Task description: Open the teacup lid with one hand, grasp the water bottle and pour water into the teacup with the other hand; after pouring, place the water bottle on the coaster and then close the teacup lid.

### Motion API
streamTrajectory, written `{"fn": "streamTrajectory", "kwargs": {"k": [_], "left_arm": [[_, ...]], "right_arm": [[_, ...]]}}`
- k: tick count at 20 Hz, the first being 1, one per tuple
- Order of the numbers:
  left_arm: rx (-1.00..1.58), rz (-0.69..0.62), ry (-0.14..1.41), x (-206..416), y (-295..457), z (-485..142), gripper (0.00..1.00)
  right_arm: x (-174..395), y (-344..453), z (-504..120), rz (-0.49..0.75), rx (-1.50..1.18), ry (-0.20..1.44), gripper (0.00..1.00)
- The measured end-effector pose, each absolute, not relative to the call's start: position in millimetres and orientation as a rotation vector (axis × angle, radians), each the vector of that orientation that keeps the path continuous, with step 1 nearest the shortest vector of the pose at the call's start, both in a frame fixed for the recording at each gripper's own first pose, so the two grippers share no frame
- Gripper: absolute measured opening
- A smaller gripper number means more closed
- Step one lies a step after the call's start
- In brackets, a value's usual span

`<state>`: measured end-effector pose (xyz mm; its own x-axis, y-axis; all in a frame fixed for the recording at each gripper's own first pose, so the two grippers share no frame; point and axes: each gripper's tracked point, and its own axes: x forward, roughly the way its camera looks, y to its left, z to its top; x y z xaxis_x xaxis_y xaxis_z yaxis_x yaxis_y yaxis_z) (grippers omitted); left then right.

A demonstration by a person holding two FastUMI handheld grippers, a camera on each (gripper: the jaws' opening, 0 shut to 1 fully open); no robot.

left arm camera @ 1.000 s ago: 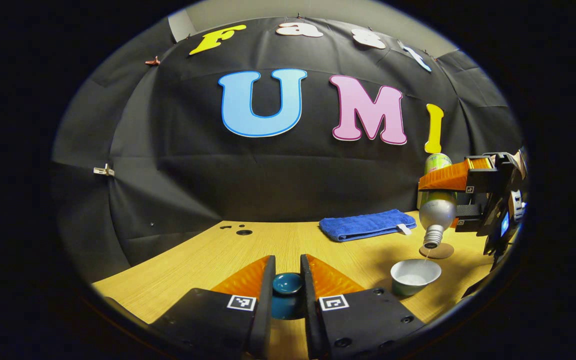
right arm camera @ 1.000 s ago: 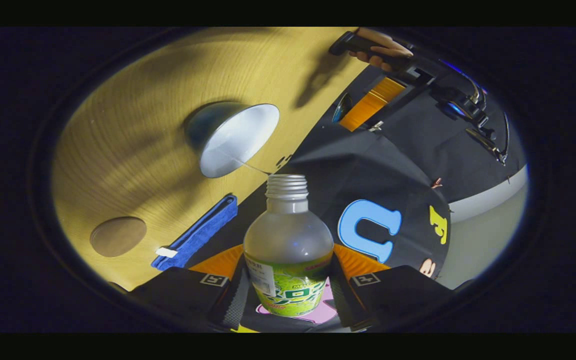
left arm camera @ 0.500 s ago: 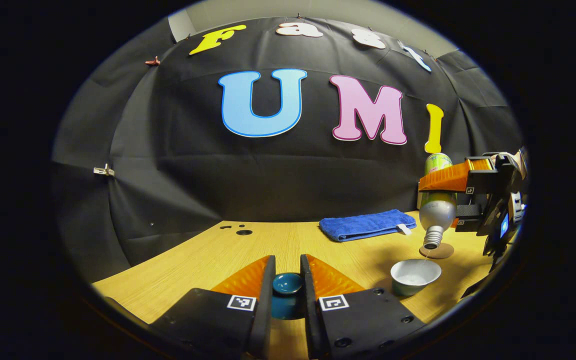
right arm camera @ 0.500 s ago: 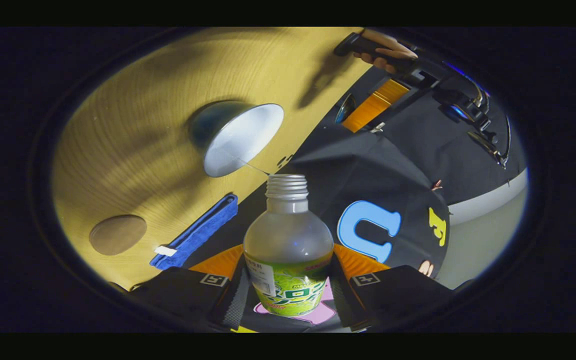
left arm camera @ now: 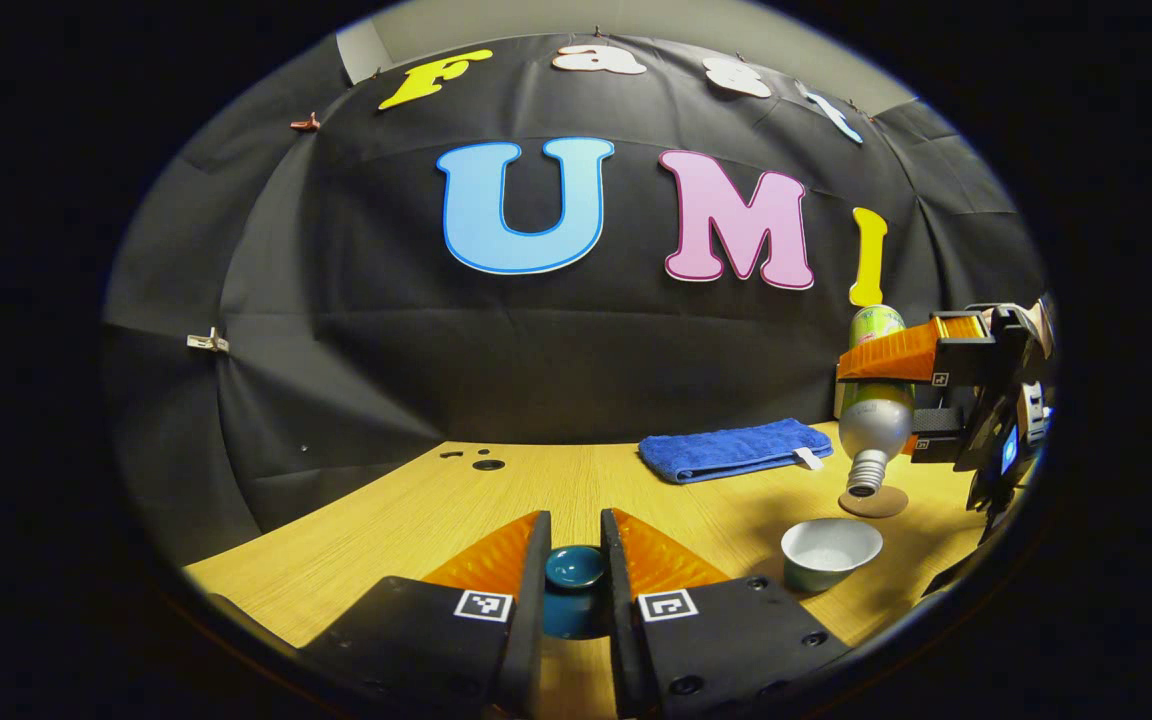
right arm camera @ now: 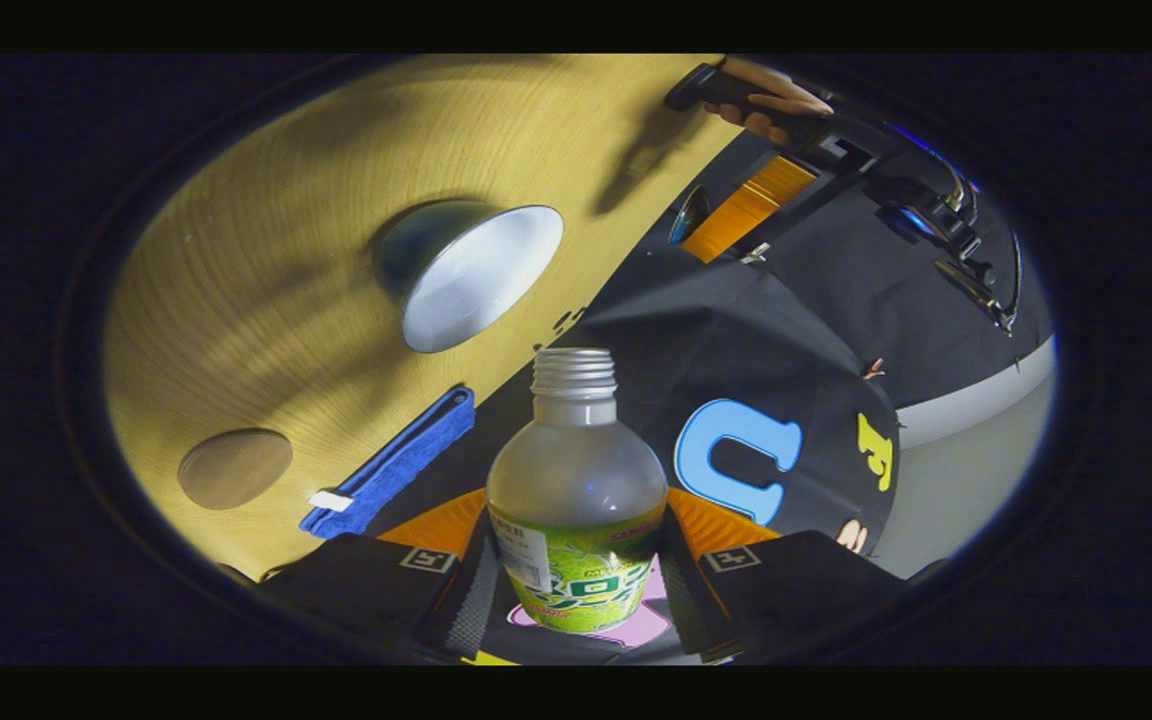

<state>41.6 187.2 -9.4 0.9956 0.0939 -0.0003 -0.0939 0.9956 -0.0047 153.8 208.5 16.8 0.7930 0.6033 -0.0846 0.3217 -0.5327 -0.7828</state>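
one thin stream that ran from the bottle (right arm camera: 576, 480) into the cup (left arm camera: 829, 553) a second ago is gone. right gripper (right arm camera: 576, 560) stays clamped on the tipped bottle above the cup, coaster (left arm camera: 873, 502) just behind. left gripper (left arm camera: 574, 580) keeps the lid (left arm camera: 574, 568) pinched between its jaws.

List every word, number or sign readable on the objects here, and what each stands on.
Water bottle label: coloured print, too blurred to read.
Square markers on left tongs, which grip the teacup lid, and right tongs: patterns, no words.
Blue towel white tag: too small to read.
Nothing legible.
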Motion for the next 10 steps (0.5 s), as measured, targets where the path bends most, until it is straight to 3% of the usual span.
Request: {"fn": "streamTrajectory", "kwargs": {"k": [7,10], "left_arm": [[-0.005,0.094,0.0,42,187,-9,0.32],[-0.005,0.094,0.0,42,187,-9,0.32]], "right_arm": [[151,200,22,0.411,-2.065,-0.614,0.74],[152,184,24,0.413,-1.884,-0.463,0.75]]}}
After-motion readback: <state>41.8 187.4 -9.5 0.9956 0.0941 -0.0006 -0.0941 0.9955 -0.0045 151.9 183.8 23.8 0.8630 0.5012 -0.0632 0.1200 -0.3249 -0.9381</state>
